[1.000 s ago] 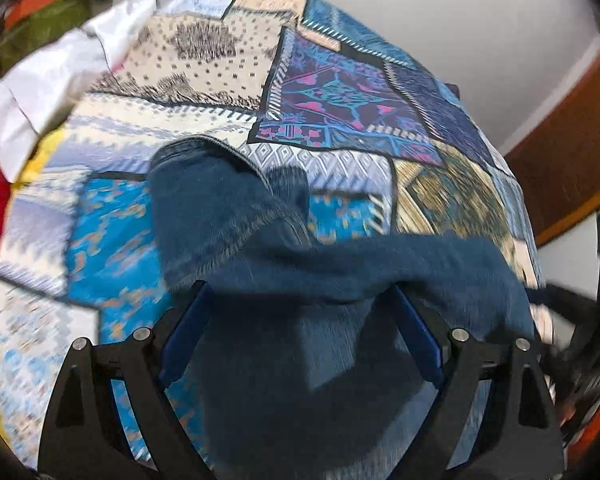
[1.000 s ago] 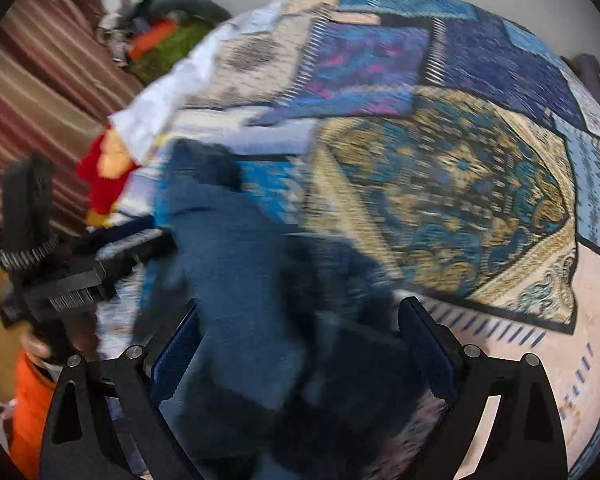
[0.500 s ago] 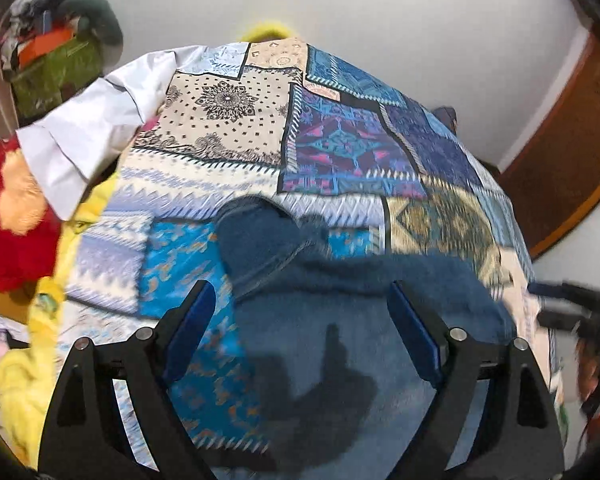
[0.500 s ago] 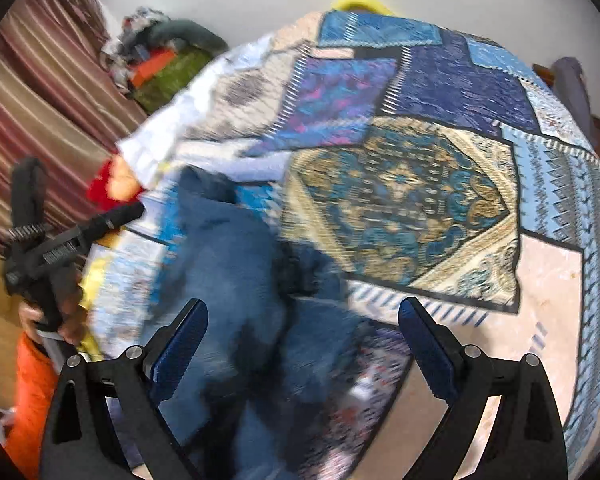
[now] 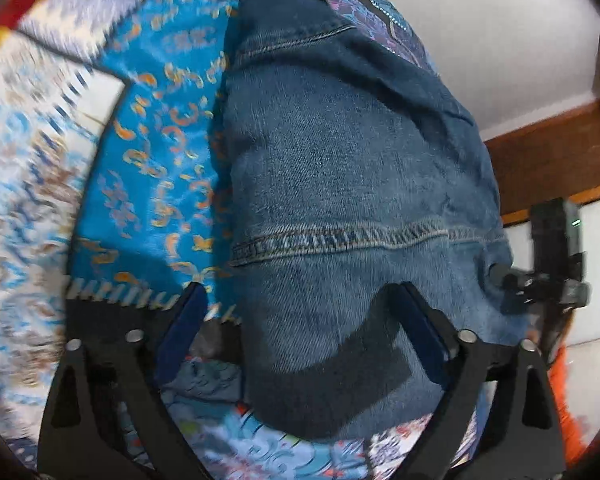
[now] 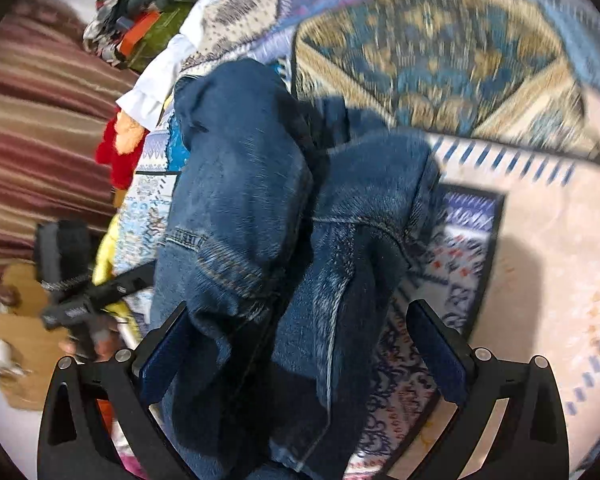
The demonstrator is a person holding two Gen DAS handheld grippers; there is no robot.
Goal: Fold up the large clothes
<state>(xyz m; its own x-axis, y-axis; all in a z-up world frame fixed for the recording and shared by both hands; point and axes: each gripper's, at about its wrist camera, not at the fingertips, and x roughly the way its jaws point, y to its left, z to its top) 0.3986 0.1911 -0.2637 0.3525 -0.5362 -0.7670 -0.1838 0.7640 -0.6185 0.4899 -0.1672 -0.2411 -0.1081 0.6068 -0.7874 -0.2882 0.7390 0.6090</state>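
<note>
Patchwork bedspread [image 5: 152,128] carries folded jeans [image 5: 352,184] lying between the wide-open, empty fingers of the left hand-held gripper [image 5: 300,308] and the right hand-held gripper [image 6: 300,320].

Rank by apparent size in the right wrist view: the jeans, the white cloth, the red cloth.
1. jeans, by far the largest, but also nearest the camera.
2. white cloth.
3. red cloth, close to the white one in size, so this order is unsure.
</note>
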